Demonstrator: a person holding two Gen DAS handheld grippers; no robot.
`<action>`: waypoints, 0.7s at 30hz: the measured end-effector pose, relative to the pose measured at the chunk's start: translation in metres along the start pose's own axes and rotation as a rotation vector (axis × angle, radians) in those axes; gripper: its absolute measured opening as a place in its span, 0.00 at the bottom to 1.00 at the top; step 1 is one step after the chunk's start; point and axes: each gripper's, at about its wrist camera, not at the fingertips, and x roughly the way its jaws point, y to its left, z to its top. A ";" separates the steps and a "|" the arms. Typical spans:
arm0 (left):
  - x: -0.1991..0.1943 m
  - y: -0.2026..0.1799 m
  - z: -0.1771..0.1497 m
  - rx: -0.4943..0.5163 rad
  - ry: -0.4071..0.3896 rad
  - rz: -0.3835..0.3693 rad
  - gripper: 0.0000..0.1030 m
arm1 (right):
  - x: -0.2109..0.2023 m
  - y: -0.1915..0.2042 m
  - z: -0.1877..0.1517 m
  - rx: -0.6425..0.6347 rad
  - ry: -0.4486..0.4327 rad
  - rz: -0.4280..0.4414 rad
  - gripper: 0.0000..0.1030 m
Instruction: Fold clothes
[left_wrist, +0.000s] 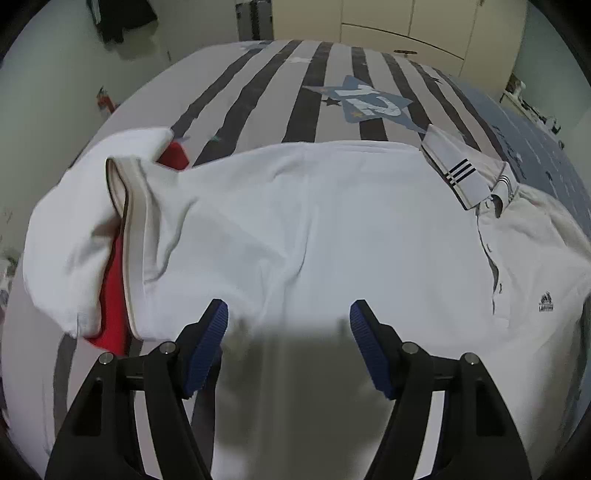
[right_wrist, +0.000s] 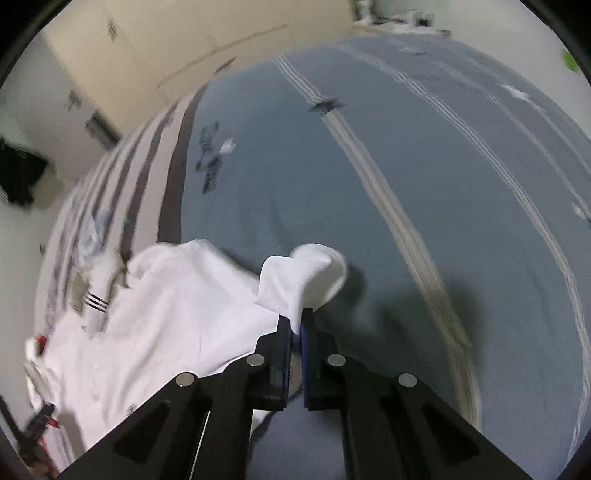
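Between our left gripper's (left_wrist: 289, 314) blue pads we see only the white shirt (left_wrist: 314, 221) lying below: the jaws stand wide and nothing is pinched in them. Our right gripper (right_wrist: 295, 321) has its jaws pressed together on a fold of that shirt (right_wrist: 166, 317), and a rounded flap of white cloth, likely a sleeve (right_wrist: 306, 277), stands up just past the tips at the centre of the right wrist view. In the left wrist view the shirt spreads across the middle of the frame, its collar (left_wrist: 465, 173) with three dark stripes at the upper right, the button placket running down from it and a small logo (left_wrist: 546, 303) at the right edge. At the left of that frame one end of the shirt is bunched and turned back, and a red garment (left_wrist: 114, 295) shows from under it. All of it lies on a bed whose cover (left_wrist: 258, 96) has dark and pale stripes with a blue star patch (left_wrist: 369, 103) in the upper centre; in the right wrist view the cover (right_wrist: 406, 184) is mostly grey-blue with pale lines. Cream wardrobe doors (left_wrist: 424, 22) fill the top right of the left view, and dark clothing (left_wrist: 122, 18) hangs at its top left.
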 end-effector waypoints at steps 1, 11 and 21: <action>0.000 0.001 -0.002 -0.008 0.005 -0.003 0.65 | -0.015 -0.009 -0.016 0.010 0.012 -0.011 0.04; -0.007 -0.007 -0.002 0.031 0.008 0.010 0.65 | -0.014 -0.080 -0.070 0.152 0.121 -0.108 0.26; -0.001 -0.035 0.003 0.026 0.030 -0.096 0.65 | 0.032 -0.037 -0.026 -0.041 0.141 -0.013 0.44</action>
